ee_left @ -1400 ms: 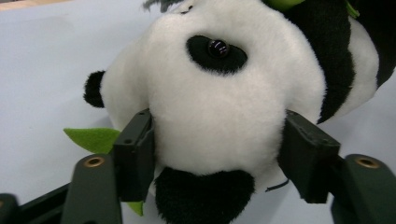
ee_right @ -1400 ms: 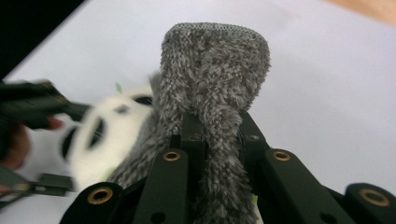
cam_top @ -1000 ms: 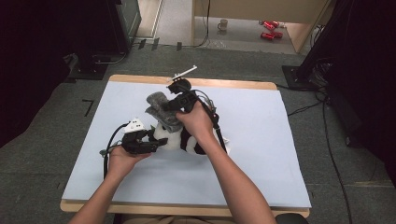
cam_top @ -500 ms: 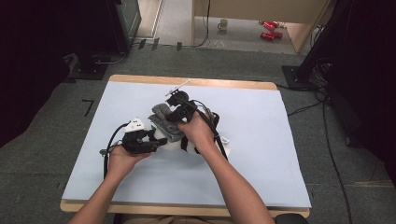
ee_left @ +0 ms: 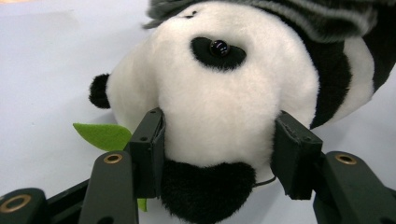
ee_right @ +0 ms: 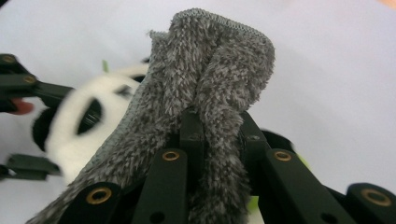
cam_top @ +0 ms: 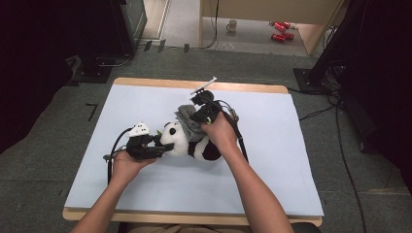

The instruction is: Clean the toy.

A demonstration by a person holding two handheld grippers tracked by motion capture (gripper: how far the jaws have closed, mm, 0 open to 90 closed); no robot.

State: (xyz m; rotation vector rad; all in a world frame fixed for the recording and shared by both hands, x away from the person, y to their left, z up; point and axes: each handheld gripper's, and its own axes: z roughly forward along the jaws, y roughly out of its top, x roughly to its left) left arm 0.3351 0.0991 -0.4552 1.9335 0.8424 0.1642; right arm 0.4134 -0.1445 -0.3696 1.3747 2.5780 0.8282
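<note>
**Panda toy held at the head, grey cloth pinched above it**

A plush panda (cam_top: 187,141) lies on its side near the middle of the pale blue surface (cam_top: 291,160). Its white head points toward the person's left and its black and white body lies under the right hand (cam_top: 221,136).

The left tool (cam_top: 158,145) is at the head of the panda. In the left gripper view its two black jaws stand about half open, one on each side of the white head (ee_left: 219,107), and the pads (ee_left: 149,140) press into the fur on both sides, so this tool has hold of the panda. One black eye (ee_left: 219,46) looks toward the camera, a black ear (ee_left: 99,91) shows at the side, and a green felt leaf (ee_left: 102,135) lies on the surface just beside the jaw.

The right tool (cam_top: 199,114) is above the body of the panda, a little farther from the person. Its jaws are closed tight on a grey fuzzy cloth (ee_right: 210,70), which is bunched between them and stands up over the fingertips; a knitted edge runs along the top of it. In the high view this grey cloth (cam_top: 187,116) touches the panda at the neck and the shoulder. In the right gripper view the panda (ee_right: 79,121) is blurred behind the cloth.

A wooden edge of the surface (cam_top: 145,81) shows at the far side.
</note>
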